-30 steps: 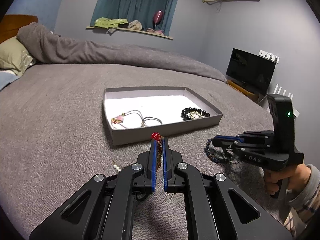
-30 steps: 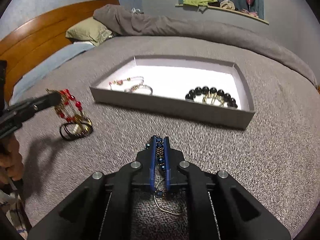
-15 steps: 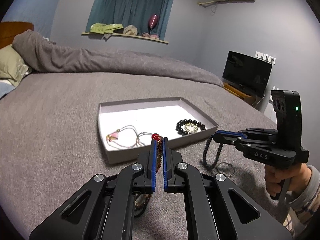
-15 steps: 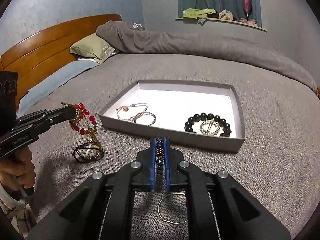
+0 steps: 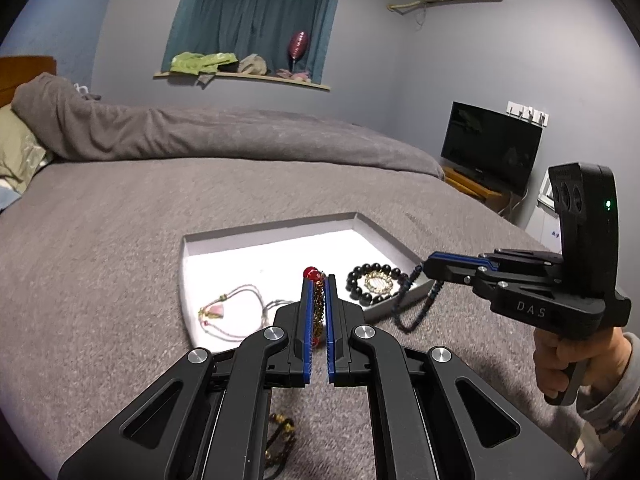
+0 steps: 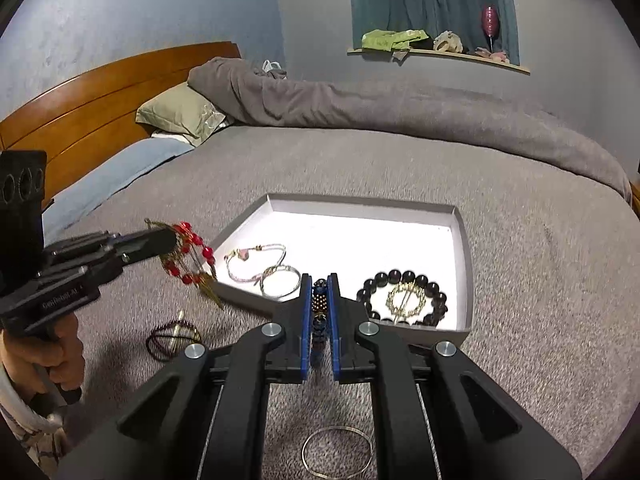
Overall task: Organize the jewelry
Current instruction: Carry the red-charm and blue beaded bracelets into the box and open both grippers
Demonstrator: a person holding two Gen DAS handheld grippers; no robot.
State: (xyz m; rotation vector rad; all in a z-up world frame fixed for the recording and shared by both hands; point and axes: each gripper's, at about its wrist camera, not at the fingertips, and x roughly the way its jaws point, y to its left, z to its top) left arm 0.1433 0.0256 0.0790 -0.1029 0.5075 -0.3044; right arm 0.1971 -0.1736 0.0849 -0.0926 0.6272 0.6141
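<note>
The left gripper (image 5: 317, 280) is clamped on a red-bead and gold-chain bracelet (image 6: 188, 258), which hangs just outside the near left corner of the gray tray (image 6: 464, 240) on the bed (image 6: 540, 264). The right gripper (image 6: 320, 284) is clamped on a dark blue beaded bracelet (image 5: 416, 306) dangling at the tray's near right edge. Both grippers have risen and moved closer to the tray than a second ago, lifting the bracelets off the bed. A thin silver bangle (image 6: 337, 452) lies on the bed below the right gripper.
</note>
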